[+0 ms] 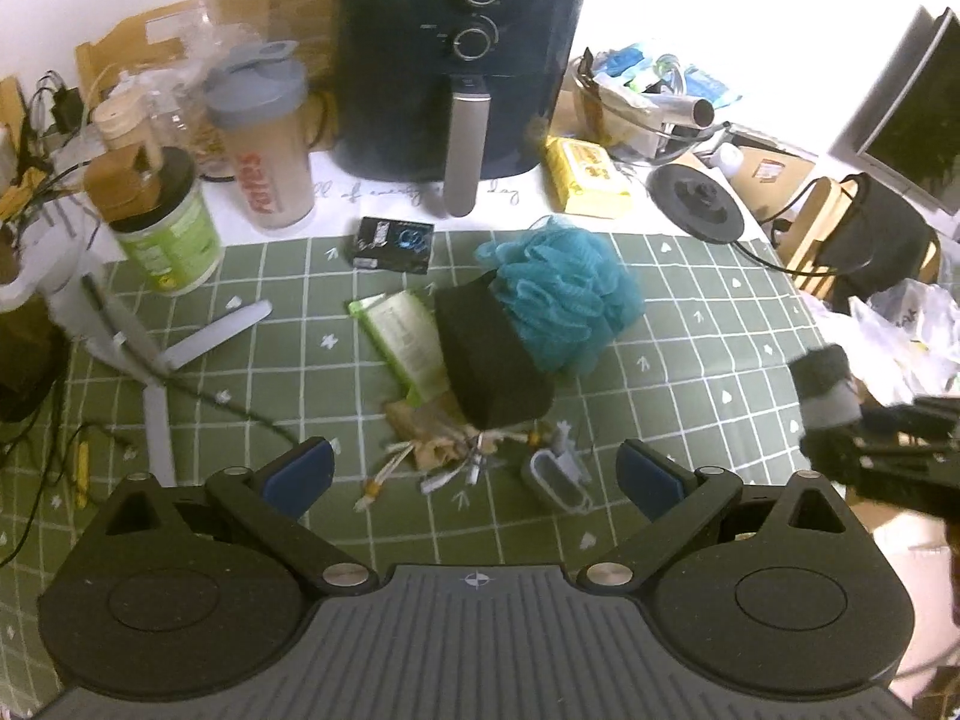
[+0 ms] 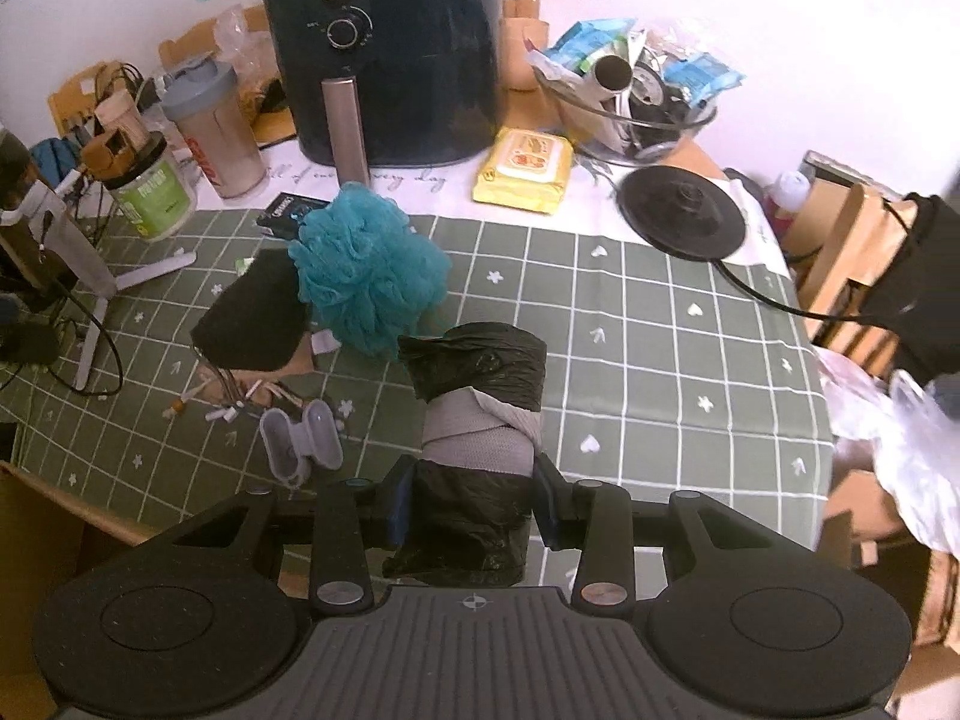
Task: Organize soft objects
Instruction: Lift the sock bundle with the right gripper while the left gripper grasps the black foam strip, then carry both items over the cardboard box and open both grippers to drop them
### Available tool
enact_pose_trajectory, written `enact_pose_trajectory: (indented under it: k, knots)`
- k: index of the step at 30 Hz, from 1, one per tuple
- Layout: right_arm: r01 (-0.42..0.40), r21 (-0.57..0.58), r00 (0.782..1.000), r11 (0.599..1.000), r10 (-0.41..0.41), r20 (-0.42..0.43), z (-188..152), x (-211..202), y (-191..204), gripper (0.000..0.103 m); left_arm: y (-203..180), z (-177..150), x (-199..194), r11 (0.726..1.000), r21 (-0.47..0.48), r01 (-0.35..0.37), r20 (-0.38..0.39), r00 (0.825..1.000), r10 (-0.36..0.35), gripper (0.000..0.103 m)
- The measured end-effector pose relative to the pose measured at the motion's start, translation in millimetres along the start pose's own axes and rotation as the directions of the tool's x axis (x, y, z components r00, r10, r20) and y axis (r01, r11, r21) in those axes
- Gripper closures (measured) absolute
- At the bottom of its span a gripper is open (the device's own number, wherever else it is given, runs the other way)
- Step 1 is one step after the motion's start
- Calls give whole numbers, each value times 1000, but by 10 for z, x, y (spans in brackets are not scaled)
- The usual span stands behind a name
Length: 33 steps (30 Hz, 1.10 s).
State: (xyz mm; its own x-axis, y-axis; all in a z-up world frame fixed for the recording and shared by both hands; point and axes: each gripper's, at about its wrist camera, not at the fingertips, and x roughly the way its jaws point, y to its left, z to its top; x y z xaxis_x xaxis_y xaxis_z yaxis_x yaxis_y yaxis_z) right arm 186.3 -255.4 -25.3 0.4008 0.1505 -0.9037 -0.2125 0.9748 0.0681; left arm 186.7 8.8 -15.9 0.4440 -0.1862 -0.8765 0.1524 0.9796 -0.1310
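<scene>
My right wrist view shows what my left one barely catches: a roll of black plastic bags (image 2: 474,414) banded with grey, clamped across its lower part by my right gripper (image 2: 474,504), raised above the green checked tabletop (image 2: 660,360). From my left wrist view that same roll (image 1: 825,387) sits blurred at the right edge, its lower end lost in the dark shape of my right gripper (image 1: 888,450).

The left view alone shows the green packet (image 1: 405,339) lying beside the black pouch (image 1: 492,360); in the right view it is almost wholly hidden behind the pouch. The teal mesh sponge (image 1: 561,294) rests against the pouch's top, both near the middle of the tabletop. The jumble of small cords and tan scraps (image 1: 432,450) below the pouch is hard to make out. An open grey case (image 2: 300,438) lies near it.

My left gripper (image 1: 474,468) has its jaws spread wide and released, nothing between them, above the cords.
</scene>
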Motion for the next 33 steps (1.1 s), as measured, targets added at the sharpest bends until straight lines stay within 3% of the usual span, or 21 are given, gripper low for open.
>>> enact_pose_trajectory:
  k: [10,19,20,24,25,26,33]
  knots:
    - [106,-9,994,994,-106,-19,-23,-240,120,61,-110,270,567,999,37,23,-58,998,-20,1]
    - [125,31,992,992,-125,-24,-102,-328,96,61,-212,377,1098,996,88,-2,-123,992,13,2]
    - [125,39,992,991,-125,-20,-110,-338,87,60,-208,378,1154,996,90,-8,-130,991,20,13]
    - [84,100,996,991,-84,-4,-162,-372,4,60,-124,373,1398,996,70,-46,-198,978,59,37]
    - [65,120,998,991,-66,4,-181,-390,-25,60,-92,371,1431,997,59,-45,-210,976,57,52]
    - [50,139,999,989,-52,10,-200,-406,-51,61,-55,368,1454,999,42,-33,-223,974,42,57]
    - [7,203,998,979,-18,55,-306,-517,-206,61,54,357,1334,1000,14,-2,-180,984,4,61]
